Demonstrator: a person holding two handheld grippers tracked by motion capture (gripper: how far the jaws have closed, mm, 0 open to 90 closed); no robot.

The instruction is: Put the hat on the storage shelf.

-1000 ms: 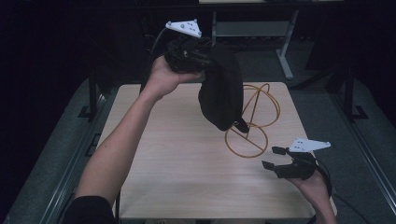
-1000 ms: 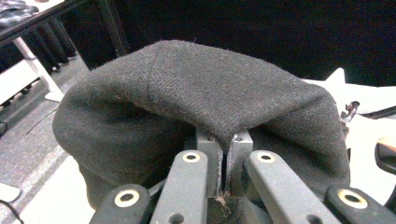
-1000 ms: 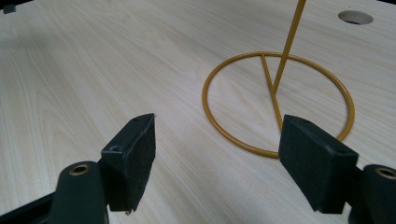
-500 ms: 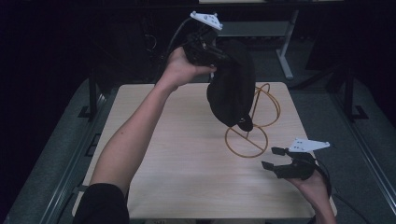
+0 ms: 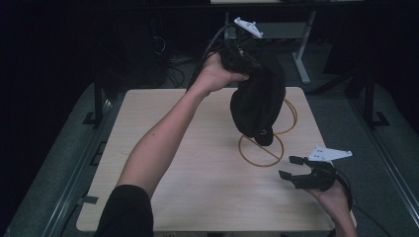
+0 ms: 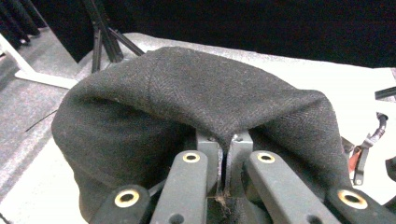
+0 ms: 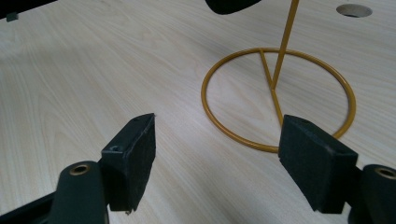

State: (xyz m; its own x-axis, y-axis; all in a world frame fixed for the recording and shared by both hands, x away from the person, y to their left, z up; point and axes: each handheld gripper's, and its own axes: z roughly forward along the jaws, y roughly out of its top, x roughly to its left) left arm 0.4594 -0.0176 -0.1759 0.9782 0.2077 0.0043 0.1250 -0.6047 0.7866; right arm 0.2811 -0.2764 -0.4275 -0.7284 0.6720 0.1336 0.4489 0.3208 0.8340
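A dark herringbone wool hat (image 5: pixel 258 101) hangs in the air over a gold wire stand (image 5: pixel 262 157) on the right half of the wooden table (image 5: pixel 197 187). My left gripper (image 5: pixel 247 61) is shut on the hat's upper edge, and the fabric (image 6: pixel 196 88) drapes over the closed jaws of that gripper (image 6: pixel 227 151). The hat's lower end covers the top of the stand. My right gripper (image 5: pixel 290 167) rests low at the front right, open and holding nothing. In its own view the right gripper (image 7: pixel 215 154) faces the stand's base ring and upright rod (image 7: pixel 286 32), with the hat's bottom (image 7: pixel 231 4) above.
A round hole (image 7: pixel 353 10) sits in the tabletop behind the stand. Beyond the table's far edge stand a white desk leg (image 5: pixel 301 59) and dark frames on grey floor. Bare wood spreads across the table's left and front.
My left hand carried the hat to the right and slightly down, bringing it over the stand. The right gripper stayed where it was.
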